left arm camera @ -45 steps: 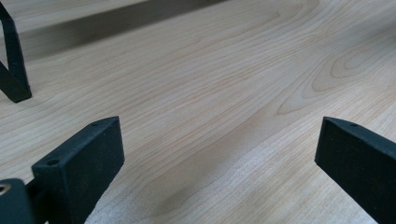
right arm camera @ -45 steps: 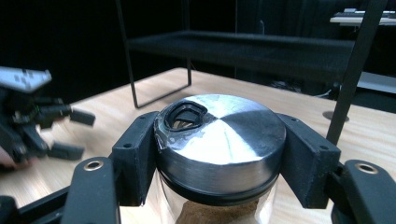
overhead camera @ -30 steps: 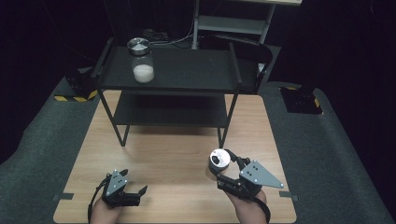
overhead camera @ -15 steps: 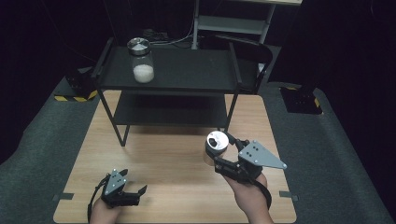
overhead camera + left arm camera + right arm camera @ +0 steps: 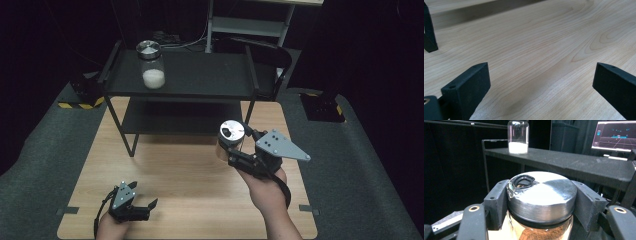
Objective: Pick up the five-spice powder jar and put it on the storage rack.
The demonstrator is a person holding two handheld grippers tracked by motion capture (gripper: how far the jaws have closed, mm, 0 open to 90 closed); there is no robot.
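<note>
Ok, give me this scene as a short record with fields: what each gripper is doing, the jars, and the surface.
right gripper: shut on brown-powder jar, fingers pressed on its metal lid, jar held above the table
left gripper: open, nothing between the fingers, low over the table
white-powder jar: upright on the black shelf, left end of the top level
table: light wood
</note>
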